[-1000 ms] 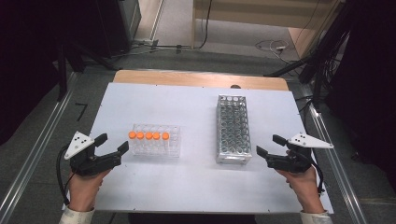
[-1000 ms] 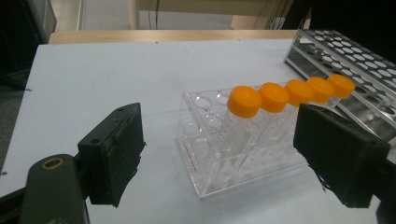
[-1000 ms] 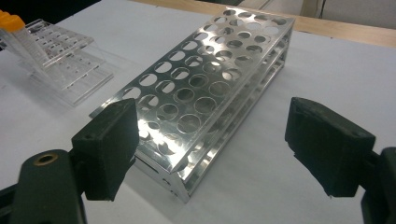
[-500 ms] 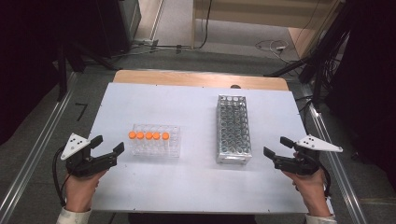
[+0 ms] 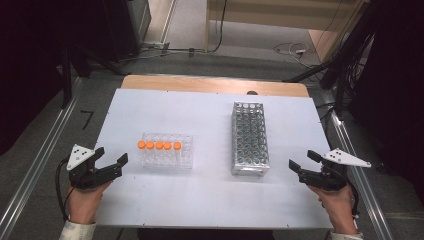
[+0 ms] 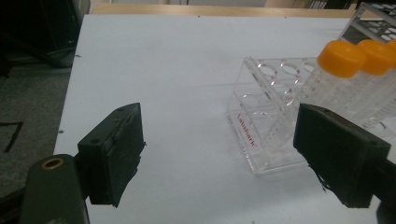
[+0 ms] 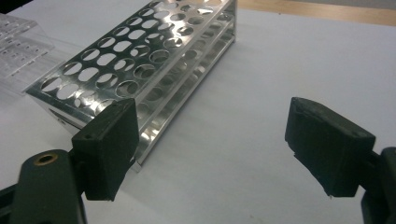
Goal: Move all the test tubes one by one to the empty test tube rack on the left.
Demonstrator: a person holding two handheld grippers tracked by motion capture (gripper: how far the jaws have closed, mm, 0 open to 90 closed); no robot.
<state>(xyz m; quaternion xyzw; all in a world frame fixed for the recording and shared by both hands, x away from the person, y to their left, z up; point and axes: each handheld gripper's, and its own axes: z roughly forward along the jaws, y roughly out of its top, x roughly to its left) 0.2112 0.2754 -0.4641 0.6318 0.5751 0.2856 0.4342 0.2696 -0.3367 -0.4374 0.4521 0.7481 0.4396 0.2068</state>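
A clear plastic rack (image 5: 172, 156) stands left of centre on the white table and holds a row of several orange-capped tubes (image 5: 159, 145). To its right stands an empty metal rack (image 5: 249, 137) full of holes. My left gripper (image 5: 111, 155) is open near the table's left front edge, a short way left of the clear rack. The left gripper view shows the left gripper (image 6: 219, 140) with bare table between the jaws and the clear rack (image 6: 271, 135) ahead to the right. My right gripper (image 5: 302, 159) is open to the right of the metal rack (image 7: 140, 60), apart from it, nothing between its jaws.
The white table (image 5: 210, 200) has a wooden strip (image 5: 215, 85) along its far edge. Metal rails (image 5: 35, 165) run down both sides on the floor. Cables (image 5: 290, 49) lie on the floor beyond the table. Dark equipment stands at the far left and right.
Both hands have drifted a little towards the near edge and outwards, sinking slightly. Both pairs of jaws stay as wide as before. The racks have not moved.
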